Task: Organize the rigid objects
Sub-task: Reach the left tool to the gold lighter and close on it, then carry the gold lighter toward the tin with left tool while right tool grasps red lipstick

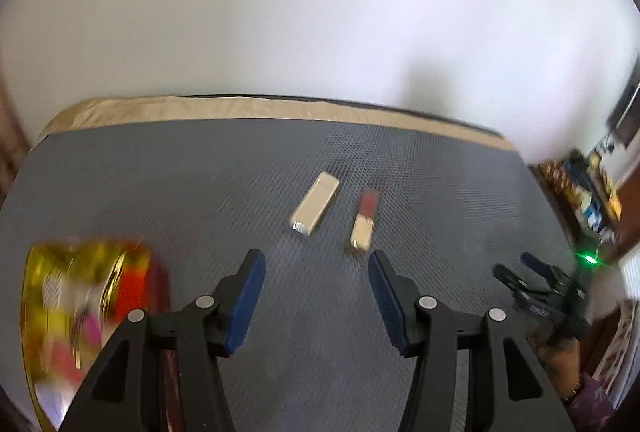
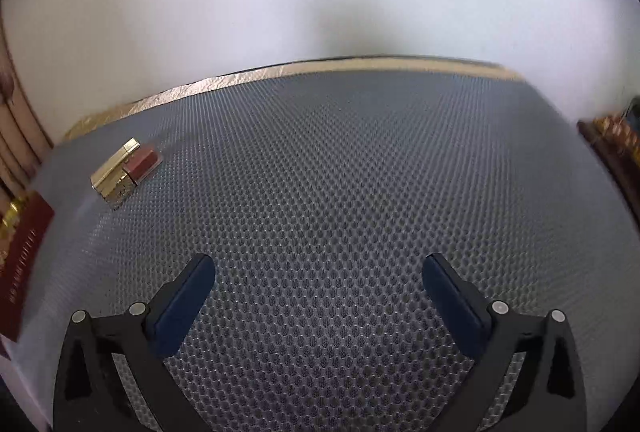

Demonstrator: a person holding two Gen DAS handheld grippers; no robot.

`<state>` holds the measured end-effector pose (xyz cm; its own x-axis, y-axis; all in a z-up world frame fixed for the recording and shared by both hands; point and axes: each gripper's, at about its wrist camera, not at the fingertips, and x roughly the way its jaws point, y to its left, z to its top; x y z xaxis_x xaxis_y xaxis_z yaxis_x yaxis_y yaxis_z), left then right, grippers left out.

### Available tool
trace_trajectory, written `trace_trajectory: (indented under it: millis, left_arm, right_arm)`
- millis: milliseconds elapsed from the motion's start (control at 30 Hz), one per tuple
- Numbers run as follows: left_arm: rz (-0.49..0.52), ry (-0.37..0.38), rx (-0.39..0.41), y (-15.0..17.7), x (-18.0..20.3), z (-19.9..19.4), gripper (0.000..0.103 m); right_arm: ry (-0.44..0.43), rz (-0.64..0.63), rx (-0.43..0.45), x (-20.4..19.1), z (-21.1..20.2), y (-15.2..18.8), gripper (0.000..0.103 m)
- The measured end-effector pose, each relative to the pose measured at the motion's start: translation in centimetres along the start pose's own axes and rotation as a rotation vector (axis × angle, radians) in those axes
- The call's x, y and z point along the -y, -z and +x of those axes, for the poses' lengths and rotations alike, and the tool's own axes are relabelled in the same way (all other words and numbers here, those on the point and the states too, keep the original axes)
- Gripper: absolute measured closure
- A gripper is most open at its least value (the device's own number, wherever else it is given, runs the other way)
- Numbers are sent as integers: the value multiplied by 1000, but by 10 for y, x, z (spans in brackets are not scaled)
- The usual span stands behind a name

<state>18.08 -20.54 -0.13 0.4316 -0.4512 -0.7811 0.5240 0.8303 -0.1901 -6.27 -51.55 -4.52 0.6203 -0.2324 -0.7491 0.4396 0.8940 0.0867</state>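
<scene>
On the grey tabletop (image 1: 160, 172) both tongs, left (image 1: 316, 264) and right (image 2: 319, 268), hang released and empty, likely between picks, the gold case (image 1: 314, 203) and lipstick (image 1: 364, 220) apparently needing grasping next

Mat (image 2: 340, 172) was grey, honeycomb-textured, edged tan. One case (image 1: 315, 203) pale gold; other (image 1: 365, 219) gold with dark red end. Tin (image 1: 80, 312) yellow-red, blurred. Gripper pads (image 2: 180, 308) blue.

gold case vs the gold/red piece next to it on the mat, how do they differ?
1. Colour: the gold case is plain pale gold all over; the gold-and-red piece is red at its far end, gold at its near end.
2. Size: the gold case looks wider and bulkier; the gold-and-red piece is slimmer.

Shared: both lie flat, untouched, side by side on the grey mat.
</scene>
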Motion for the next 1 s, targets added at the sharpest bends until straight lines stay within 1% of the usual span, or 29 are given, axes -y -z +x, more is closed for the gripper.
trace_trajectory:
  millis: [67,133,267,333,400,467,567,633,700,767,800,833,867,900,1000]
  left_arm:
    - [55,19,-55,-20,1,28,48]
    - [120,-12,-94,-35,4,54,48]
    - [168,-36,-144,-47,-1,88,48]
    - [181,-24,-174,-53,-4,102,48]
    - [194,-13,-190,-56,-4,114,48]
    - [215,16,-215,-58,-1,124,48]
    - [250,30,-256,-57,5,142,48]
    - [282,14,-286,-55,10,151,48]
    - [291,6,-310,-51,11,163,48]
    - [324,-20,-274,-45,16,167,46]
    - [316,-24,-269,-44,16,166,47]
    - [281,-19,-263,-43,13,165,51]
    - [252,-30,-253,-42,12,164,66]
    - [242,-52,-240,-41,13,161,74]
    - [211,-94,-222,-31,14,151,74]
  right_arm:
    - [-20,-1,0,-1,0,0,0]
    - [-35,-5,1,-1,-2,1,0]
    - [-61,-1,6,4,-7,3,0]
    - [-63,1,0,5,-7,3,0]
    - [-67,-2,-6,3,-4,3,0]
    - [-71,-2,-10,4,-4,3,0]
    - [-71,3,-12,7,-6,4,0]
    - [-72,5,-12,9,-7,4,0]
    - [-71,7,-12,10,-7,4,0]
    - [-67,11,-14,10,-5,4,0]
    - [-65,14,-17,11,-5,4,0]
    - [-62,17,-19,13,-6,4,0]
    - [-56,21,-24,13,-5,4,0]
    - [-53,23,-29,14,-4,4,0]
    - [-42,21,-43,12,0,2,0]
